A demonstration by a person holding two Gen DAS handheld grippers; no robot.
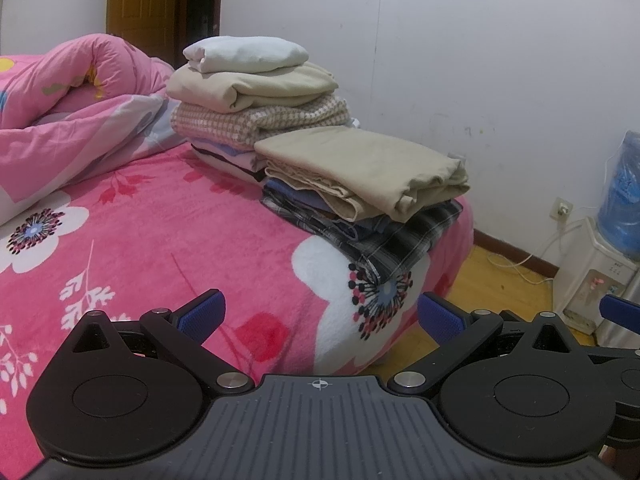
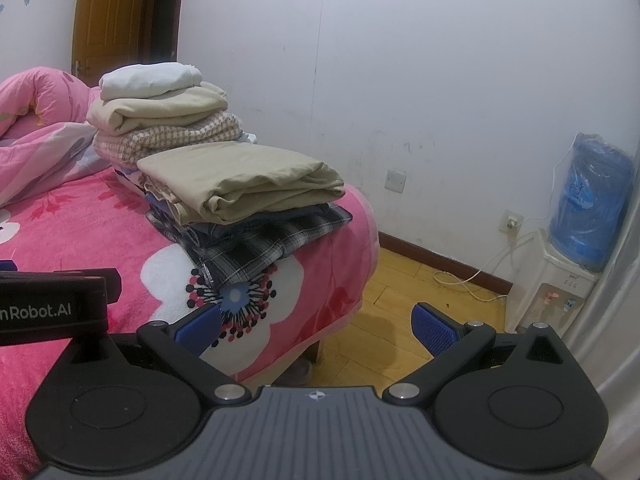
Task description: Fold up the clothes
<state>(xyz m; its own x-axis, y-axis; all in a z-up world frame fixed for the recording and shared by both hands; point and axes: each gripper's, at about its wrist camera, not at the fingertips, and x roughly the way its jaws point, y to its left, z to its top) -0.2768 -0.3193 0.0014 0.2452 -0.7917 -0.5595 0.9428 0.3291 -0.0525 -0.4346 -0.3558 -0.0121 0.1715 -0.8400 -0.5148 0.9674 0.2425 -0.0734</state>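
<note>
Already the folded clothes sit in two stacks on the pink fleece blanket (image 1: 160, 220), at about one o'clock from the left gripper (image 1: 320, 318). That gripper's blue ribbed fingers stand wide apart, holding nothing; the right gripper (image 2: 316, 326) is likewise spread and empty over the bed corner. The near stack looks risky: a beige garment (image 1: 360, 168) rests on a plaid shirt (image 1: 400, 240) whose hem droops over the mattress edge, so a careless nudge could slide the whole pile to the wooden floor (image 2: 400, 292). The taller stack (image 1: 256, 92), soft, rounded and narrowing upward, could topple if bumped.
</note>
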